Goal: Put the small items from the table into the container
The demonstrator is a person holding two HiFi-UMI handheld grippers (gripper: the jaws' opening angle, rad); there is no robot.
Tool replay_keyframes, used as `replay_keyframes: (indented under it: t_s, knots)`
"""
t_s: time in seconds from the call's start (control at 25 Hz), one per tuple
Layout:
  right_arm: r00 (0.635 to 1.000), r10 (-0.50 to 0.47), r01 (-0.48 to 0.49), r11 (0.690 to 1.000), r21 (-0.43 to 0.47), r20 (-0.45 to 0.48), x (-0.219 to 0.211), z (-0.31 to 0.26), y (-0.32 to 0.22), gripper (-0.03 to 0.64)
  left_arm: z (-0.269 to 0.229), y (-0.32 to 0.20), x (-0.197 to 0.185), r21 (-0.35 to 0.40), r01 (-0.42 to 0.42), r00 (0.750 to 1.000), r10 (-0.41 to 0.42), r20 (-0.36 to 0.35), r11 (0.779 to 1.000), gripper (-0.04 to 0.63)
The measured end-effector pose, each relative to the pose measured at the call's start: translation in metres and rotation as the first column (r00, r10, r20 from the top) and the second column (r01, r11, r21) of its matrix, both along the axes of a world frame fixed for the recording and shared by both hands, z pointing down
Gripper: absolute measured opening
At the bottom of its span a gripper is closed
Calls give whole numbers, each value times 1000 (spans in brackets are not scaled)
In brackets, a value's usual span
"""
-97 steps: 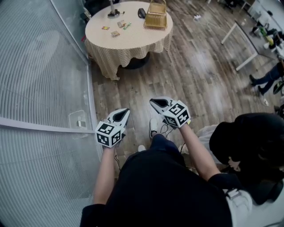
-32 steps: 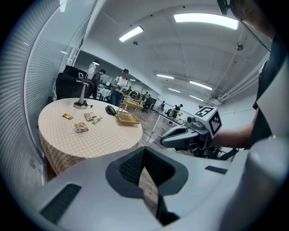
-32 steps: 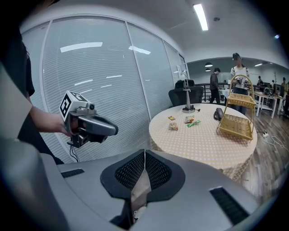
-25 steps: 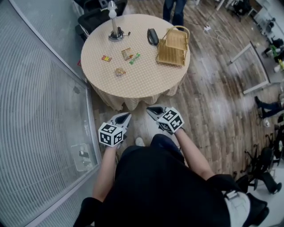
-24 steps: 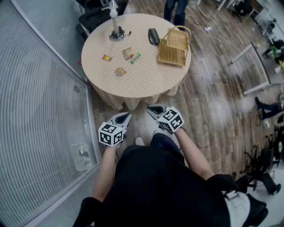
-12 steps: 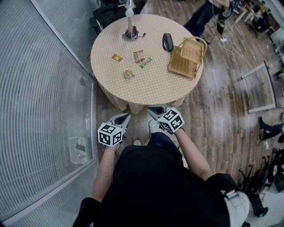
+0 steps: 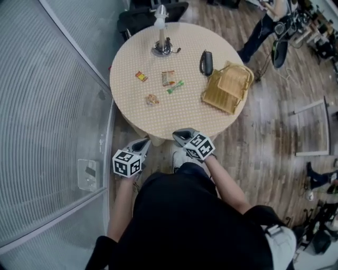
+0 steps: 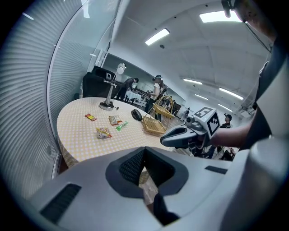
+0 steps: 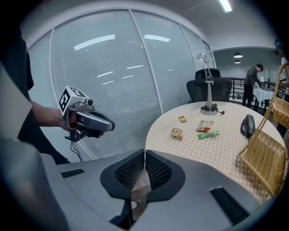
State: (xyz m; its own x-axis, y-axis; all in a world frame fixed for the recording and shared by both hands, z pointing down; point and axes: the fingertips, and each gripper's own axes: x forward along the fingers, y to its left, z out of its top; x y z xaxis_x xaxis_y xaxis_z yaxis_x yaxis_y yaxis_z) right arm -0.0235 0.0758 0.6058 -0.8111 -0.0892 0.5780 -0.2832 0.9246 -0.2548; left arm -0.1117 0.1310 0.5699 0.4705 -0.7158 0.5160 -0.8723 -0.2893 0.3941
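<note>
Several small snack packets lie on a round table (image 7: 185,118) with a beige cloth: a red one (image 7: 140,76), a brown one (image 7: 168,78), a green one (image 7: 176,87) and a crumpled one (image 7: 152,99). A wicker basket (image 7: 228,88) rests at the table's right side. My left gripper (image 7: 142,143) and right gripper (image 7: 181,136) hover side by side at the table's near edge, both shut and empty. The packets lie well beyond the left gripper (image 8: 144,149) and the right gripper (image 9: 145,153). The basket (image 9: 266,162) shows at the right edge of the right gripper view.
A desk lamp (image 7: 161,31) and a black device (image 7: 206,63) stand at the table's far side. A curved glass wall with blinds (image 7: 53,105) runs along the left. A dark chair (image 7: 153,10) is behind the table. A person (image 7: 264,26) stands at the far right on the wooden floor.
The table has come closer and now reaches both grippers' tips. Both grippers have moved forward toward its near edge and stayed shut.
</note>
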Motion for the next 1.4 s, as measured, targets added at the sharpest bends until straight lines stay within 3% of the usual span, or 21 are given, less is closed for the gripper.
replay_keyframes:
  t_s: [0.48,0.76,1.24,1.4]
  knots:
    - [987,-157,157,987,-29,-16,-1,21,-38,31,-1,-35,2,-17,138,990,-138,15,990,3]
    - [984,-172,172,985,9,-41,-22,26,-66,32,2,-47,-6,-23,145,989,-145,17,989,3]
    - [985,-115,123,991,57,-133,-90,44,-110,35,7,-82,-70,-25,102,995,-102,-14,994,3]
    - [979,-77,93,992,81,-190,-108,57,-125,108,13,-93,-89,-35,55,998,-55,-20,998,3]
